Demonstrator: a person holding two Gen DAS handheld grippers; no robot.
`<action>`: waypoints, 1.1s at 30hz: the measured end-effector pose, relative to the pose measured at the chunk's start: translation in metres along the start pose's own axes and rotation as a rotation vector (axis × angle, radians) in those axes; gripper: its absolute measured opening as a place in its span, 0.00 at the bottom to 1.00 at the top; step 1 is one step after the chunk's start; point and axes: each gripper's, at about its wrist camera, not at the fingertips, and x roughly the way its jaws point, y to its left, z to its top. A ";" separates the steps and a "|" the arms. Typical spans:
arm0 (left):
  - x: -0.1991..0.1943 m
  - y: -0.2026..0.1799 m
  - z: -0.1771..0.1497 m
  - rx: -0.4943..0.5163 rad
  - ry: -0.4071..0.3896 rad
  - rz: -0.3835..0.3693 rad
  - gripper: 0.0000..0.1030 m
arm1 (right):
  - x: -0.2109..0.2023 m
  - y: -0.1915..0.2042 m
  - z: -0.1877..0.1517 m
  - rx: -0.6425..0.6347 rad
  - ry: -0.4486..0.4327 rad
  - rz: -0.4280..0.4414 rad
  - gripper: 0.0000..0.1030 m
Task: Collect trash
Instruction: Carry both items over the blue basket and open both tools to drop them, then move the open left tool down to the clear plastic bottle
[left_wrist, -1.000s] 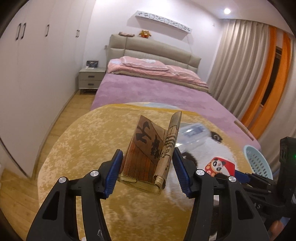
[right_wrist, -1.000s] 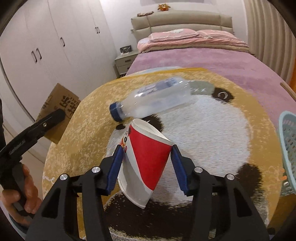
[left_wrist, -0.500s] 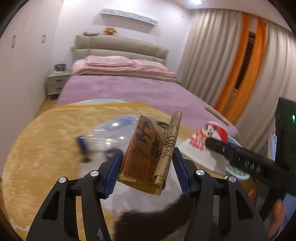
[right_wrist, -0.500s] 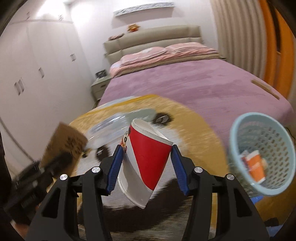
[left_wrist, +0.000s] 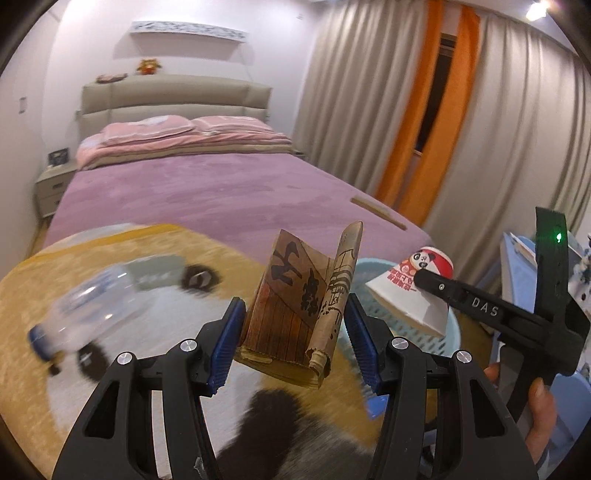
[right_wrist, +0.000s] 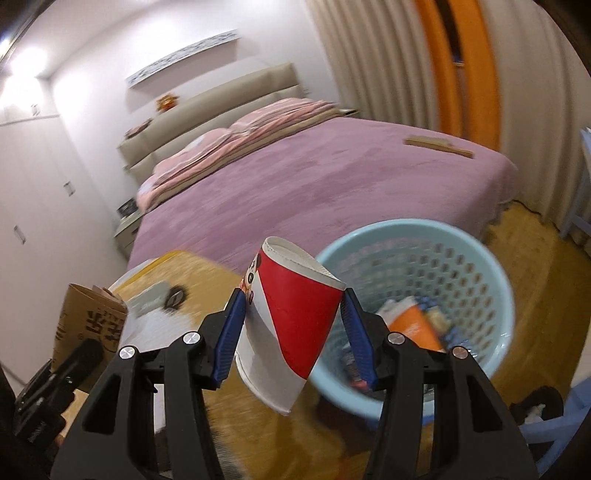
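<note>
Far left, a clear plastic bottle (left_wrist: 79, 314) with a blue cap lies blurred on the round panda rug (left_wrist: 110, 258), well left of the left gripper (left_wrist: 293, 341) and untouched. Moving right, that gripper's blue pads clamp a brown printed carton (left_wrist: 295, 317) at its sides, the carton standing upright between the jaws, which are partly closed around it. Next over, the light blue basket (right_wrist: 417, 236) sits off the rug's right edge near the foot corner of the purple bed (right_wrist: 295, 177), with wrappers already inside. The right gripper (right_wrist: 291, 332) pinches a red and white paper cup (right_wrist: 295, 317) at its sides, jaws half closed on it, and the cup hangs just left of the basket's rim, overlapping it. A hand (left_wrist: 535, 410) grips the handle at far right.
</note>
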 end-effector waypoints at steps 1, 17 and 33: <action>0.005 -0.005 0.002 0.006 0.004 -0.012 0.52 | 0.001 -0.010 0.003 0.013 -0.002 -0.012 0.48; 0.127 -0.085 0.001 0.041 0.164 -0.186 0.64 | 0.044 -0.105 0.011 0.169 0.087 -0.153 0.52; 0.077 -0.035 0.000 -0.046 0.075 -0.194 0.77 | 0.022 -0.056 0.011 0.084 0.054 -0.067 0.61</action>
